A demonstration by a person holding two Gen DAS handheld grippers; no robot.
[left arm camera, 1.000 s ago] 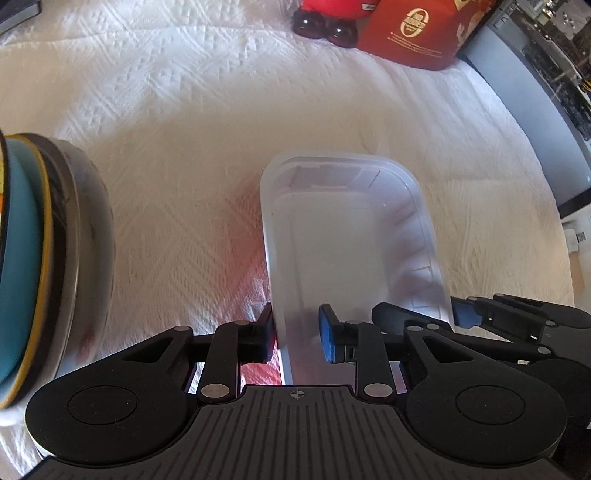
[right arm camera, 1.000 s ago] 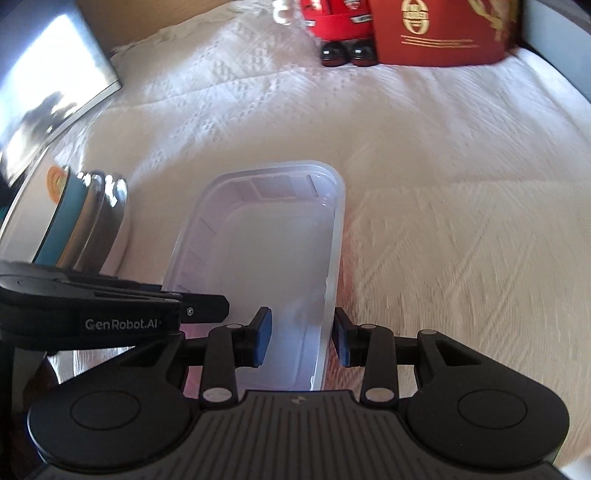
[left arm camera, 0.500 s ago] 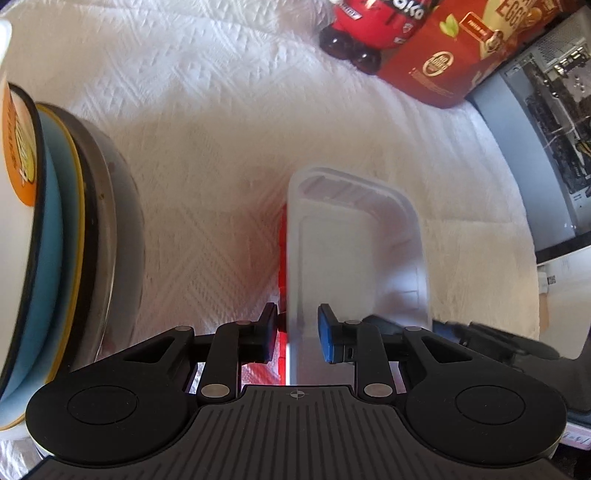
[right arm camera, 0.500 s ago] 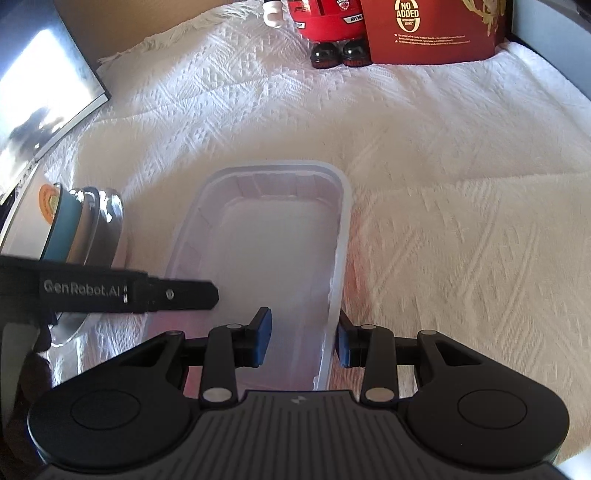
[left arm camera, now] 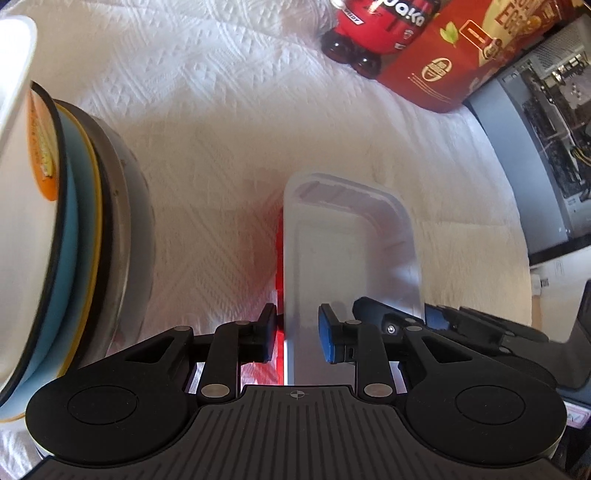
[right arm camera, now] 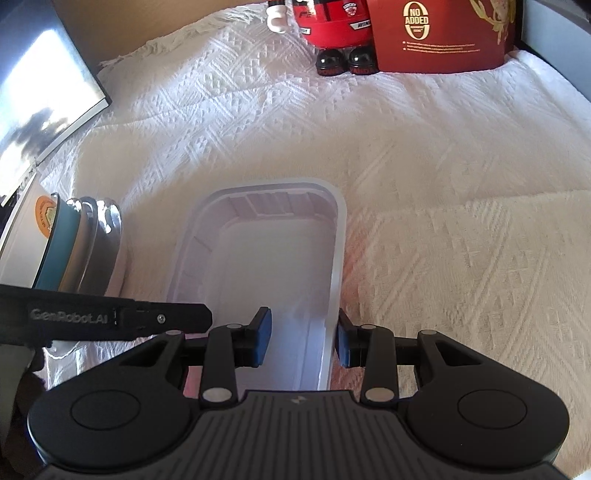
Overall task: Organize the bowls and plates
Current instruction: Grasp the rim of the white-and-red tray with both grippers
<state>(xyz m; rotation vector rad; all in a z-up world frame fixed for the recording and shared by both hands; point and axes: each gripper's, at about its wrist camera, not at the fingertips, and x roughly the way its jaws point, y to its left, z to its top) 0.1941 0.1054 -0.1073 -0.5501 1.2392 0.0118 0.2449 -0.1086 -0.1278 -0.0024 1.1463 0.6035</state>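
A clear rectangular plastic container (left arm camera: 351, 258) (right arm camera: 266, 266) sits on the white cloth. My left gripper (left arm camera: 297, 338) straddles its left wall, fingers close on either side. My right gripper (right arm camera: 301, 341) straddles its right wall, fingers close on either side. The container looks tilted up on its left side in the left wrist view. A row of plates and bowls (left arm camera: 66, 229) (right arm camera: 77, 243) stands on edge at the left: white with an orange mark, blue, and a metal one.
A red toy figure (right arm camera: 332, 29) and a red box (right arm camera: 439, 33) stand at the far edge of the cloth. A dark screen (right arm camera: 37, 110) leans at the far left. A grey computer case (left arm camera: 546, 147) is at the right.
The left gripper has risen and tilted with the container's left wall; the dish stack looms larger at its left. The right gripper has drawn back a little on the right wall.
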